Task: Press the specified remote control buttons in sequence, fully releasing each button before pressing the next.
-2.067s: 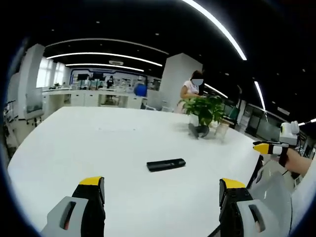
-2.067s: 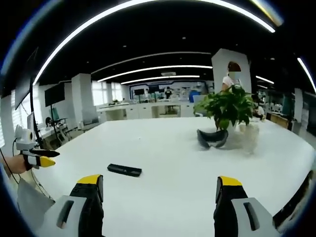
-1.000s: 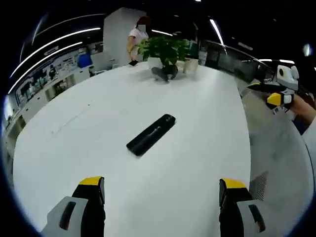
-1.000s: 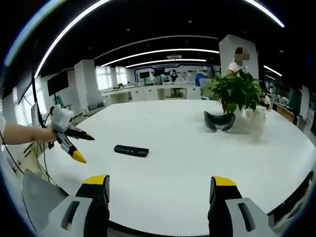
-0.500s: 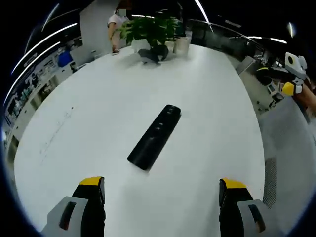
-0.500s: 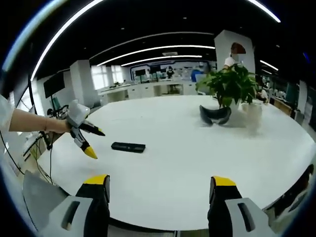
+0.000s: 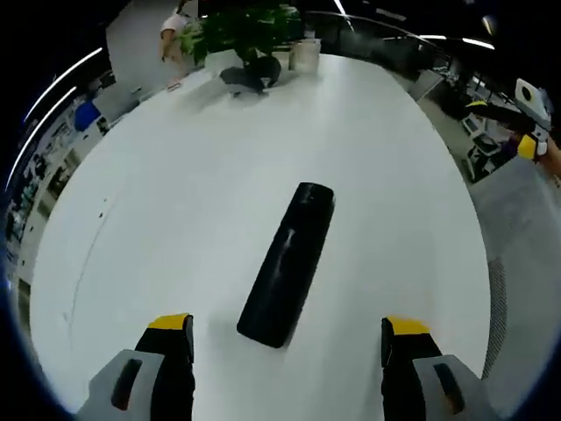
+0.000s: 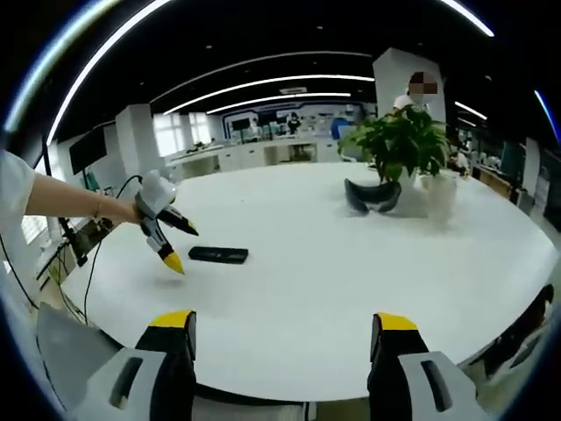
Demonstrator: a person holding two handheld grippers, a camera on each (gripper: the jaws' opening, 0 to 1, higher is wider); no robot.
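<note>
— Where is the remote control [image 7: 289, 263]?

— It lies flat on the big white surface [image 7: 175, 202]. In the left gripper view it is a long black bar, and its near end sits between the two yellow-tipped fingers [image 7: 172, 326] of the left gripper [image 7: 283, 329], a little above them. It is not touching them.

— Are those fingers wide or narrow?

— Wide apart. They hold nothing. In the right gripper view the left gripper [image 8: 175, 246] hangs over the surface, just beside the remote control [image 8: 218, 254], with a bare arm [image 8: 70, 203] behind it. Its two fingers point down toward the remote control, spread apart.

— And the right gripper [image 8: 279, 326]?

— Its fingers [image 8: 391, 326] are also wide apart, with nothing in them. It is well apart from the remote control, near the edge of the surface [image 8: 351, 263]. In the left gripper view the right gripper [image 7: 522, 123] is small, far off past the edge of the surface.

— What else is on the surface?

— A green plant [image 8: 399, 145] in a pot at the far side. A dark curved thing [image 8: 372, 196] lies just in front of it, and a pale jar [image 8: 440, 197] stands beside it. A person in white [image 8: 412, 98] stands behind the plant. Long light strips [image 8: 263, 88] run across the dark ceiling.
</note>
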